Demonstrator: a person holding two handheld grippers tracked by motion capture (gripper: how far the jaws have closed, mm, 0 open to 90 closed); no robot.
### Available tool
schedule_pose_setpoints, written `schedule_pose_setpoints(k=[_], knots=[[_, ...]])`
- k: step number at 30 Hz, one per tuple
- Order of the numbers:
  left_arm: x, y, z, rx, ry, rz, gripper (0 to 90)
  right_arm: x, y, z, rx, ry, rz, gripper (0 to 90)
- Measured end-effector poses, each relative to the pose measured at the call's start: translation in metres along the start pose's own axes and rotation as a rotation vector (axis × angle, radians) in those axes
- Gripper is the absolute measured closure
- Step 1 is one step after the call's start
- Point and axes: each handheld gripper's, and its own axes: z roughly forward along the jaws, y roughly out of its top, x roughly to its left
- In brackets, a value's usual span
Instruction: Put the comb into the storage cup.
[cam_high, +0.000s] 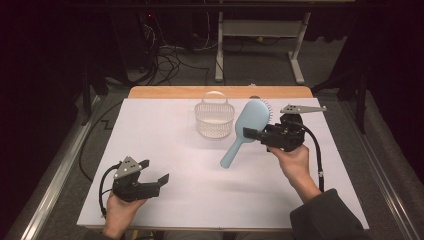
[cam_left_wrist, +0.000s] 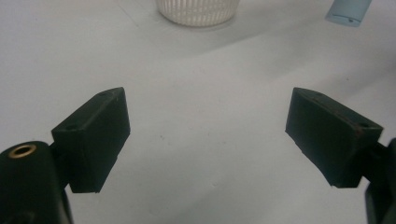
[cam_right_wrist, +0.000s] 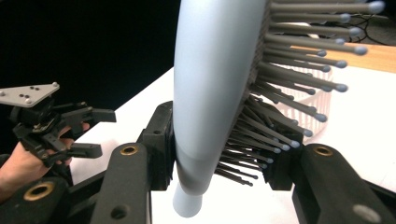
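Gripping blue hairbrush (cam_high: 248, 127) w/ right gripper (cam_high: 251, 134), beside white basket (cam_high: 214, 120); left gripper (cam_high: 156, 172) wide, empty.

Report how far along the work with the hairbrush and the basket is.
Done: the right gripper is shut on the light blue plastic hairbrush, one jaw on its smooth back, the other in the bristles, handle hanging off the white table. In hand: the brush is carried beside the white slatted plastic basket. Left: the brush is not in the basket, likely the next step. The left gripper waits open.
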Motion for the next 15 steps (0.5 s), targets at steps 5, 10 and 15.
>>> schedule_pose_setpoints(k=[5, 10, 15], knots=[[0.002, -0.001, -0.001, 0.0, 0.003, -0.008, 13.0, -0.001, 0.01, 0.003, 0.0, -0.01, -0.005, 54.6], [0.002, -0.002, -0.001, -0.007, 0.006, -0.012, 13.0, -0.002, 0.017, 0.006, -0.004, -0.016, -0.006, 54.6], [0.004, -0.003, 0.0, -0.001, 0.003, -0.018, 13.0, -0.005, 0.025, 0.007, -0.005, -0.026, -0.01, 54.6]])
